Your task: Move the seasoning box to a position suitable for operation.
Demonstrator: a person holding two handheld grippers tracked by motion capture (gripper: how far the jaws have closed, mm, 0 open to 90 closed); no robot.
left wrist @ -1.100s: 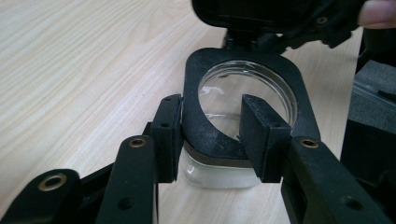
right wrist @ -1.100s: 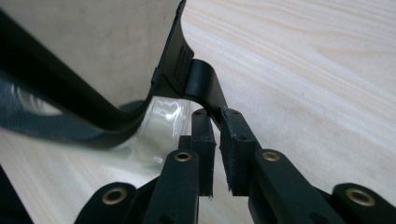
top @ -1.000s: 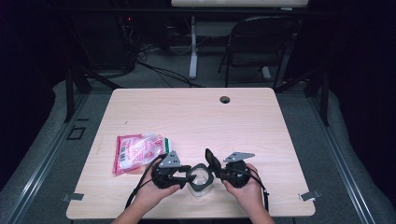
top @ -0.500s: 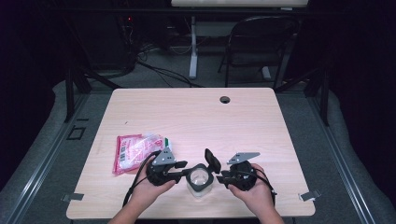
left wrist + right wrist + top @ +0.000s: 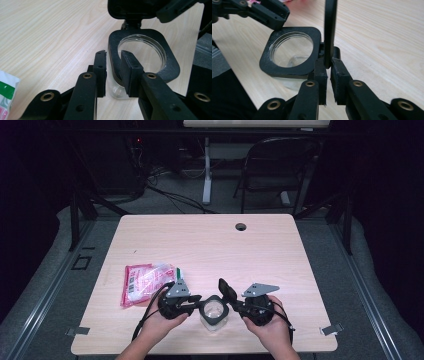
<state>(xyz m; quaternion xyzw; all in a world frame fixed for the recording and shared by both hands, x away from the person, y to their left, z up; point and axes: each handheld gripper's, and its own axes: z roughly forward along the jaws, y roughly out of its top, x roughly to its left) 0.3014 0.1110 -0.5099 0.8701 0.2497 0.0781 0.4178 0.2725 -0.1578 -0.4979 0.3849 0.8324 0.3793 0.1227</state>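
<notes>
The clear jar (image 5: 214, 316) with the black square collar sits near your edge of the table (image 5: 280, 270), between your two hands, its hinged black lid (image 5: 227, 290) standing upright on the right side. Your left gripper (image 5: 113, 72) has its jaws nearly together, clamped across the collar's near edge, one pad outside and one inside the rim; they have just been closing. Your right gripper (image 5: 328, 75) has its jaws drawn narrow on the bottom edge of the raised lid beside the hinge, also just closing in.

The surface is a pale wood-grain tabletop with rounded corners and one round cable hole (image 5: 241, 226) near its far edge. Around it the room is dark, with grey floor matting, loose cables and black frame legs.

By count: one jar, one lid, one red-and-white plastic packet (image 5: 148, 281) lying flat to your left, one folding chair (image 5: 272, 170) beyond the table, two grippers.
</notes>
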